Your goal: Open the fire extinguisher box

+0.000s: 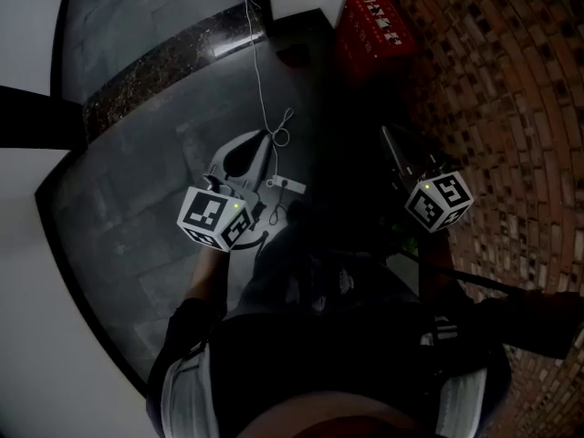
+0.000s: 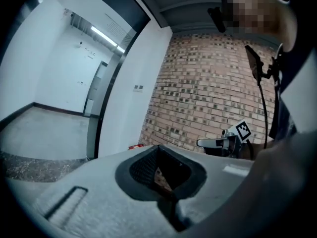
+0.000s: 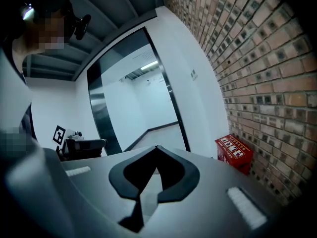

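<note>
Head view, fire extinguisher box: red, on the dark floor at the top of the picture, against the foot of the brick wall.
Head view, box axis: its long side runs along the wall's foot, away from the person; the white-printed face is turned up.
Head view, left gripper: points up the picture toward the box, well short of it.
Head view, right gripper: dark, beside the brick wall, pointing the same way.
Left gripper view, jaws: the left gripper has its tips pressed together with nothing between them.
Left gripper view, box: a small red patch low down where the white wall meets the brick.
Left gripper view, other tool: the right gripper is level, to the right.
Right gripper view, jaws: the right gripper has its tips meeting, holding nothing.
Right gripper view, box: ahead and to the right, against the brick, printed face up, long side along the wall.
</note>
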Motion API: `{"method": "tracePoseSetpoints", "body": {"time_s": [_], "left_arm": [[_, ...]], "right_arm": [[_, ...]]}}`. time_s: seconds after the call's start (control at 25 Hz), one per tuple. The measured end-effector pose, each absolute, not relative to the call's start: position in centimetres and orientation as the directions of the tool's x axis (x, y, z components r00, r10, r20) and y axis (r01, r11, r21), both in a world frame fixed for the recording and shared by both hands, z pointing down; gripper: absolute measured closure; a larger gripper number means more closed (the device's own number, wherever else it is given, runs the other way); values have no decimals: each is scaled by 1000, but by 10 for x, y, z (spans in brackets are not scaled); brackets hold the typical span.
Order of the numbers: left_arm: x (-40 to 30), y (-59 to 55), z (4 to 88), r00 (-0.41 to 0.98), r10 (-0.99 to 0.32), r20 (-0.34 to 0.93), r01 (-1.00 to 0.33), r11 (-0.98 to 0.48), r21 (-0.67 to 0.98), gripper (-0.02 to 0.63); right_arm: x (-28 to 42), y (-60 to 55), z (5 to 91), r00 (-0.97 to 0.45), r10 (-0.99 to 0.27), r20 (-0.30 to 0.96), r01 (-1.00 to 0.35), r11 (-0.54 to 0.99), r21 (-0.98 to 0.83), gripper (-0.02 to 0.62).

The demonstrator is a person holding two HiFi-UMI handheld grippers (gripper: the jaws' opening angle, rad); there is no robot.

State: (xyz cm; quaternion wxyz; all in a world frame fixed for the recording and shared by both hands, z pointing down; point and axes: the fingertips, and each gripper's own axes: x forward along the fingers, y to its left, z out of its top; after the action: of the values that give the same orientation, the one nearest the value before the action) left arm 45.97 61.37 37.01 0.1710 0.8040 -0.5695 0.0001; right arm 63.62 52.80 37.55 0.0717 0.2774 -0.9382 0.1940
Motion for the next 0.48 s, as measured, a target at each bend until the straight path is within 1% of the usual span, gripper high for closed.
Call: {"method": "tracePoseSetpoints", "body": {"time_s": [0.16,0.32,0.48], "left_arm": [[466,580,375,344,-908,238,-924,-283,257,603],[468,537,373,288,-922,257,-946,-233,225,603],[479,495,366,260,-929,262,-955,-208,211,603]], "right_arm": [[643,488,389,-836,-498,230,-549,753,-364,594],[633,454,382,-885,-425,187,-465,815,-346,594],[640,421,385,-904,-388,178,-427,830,-358,594]]}}
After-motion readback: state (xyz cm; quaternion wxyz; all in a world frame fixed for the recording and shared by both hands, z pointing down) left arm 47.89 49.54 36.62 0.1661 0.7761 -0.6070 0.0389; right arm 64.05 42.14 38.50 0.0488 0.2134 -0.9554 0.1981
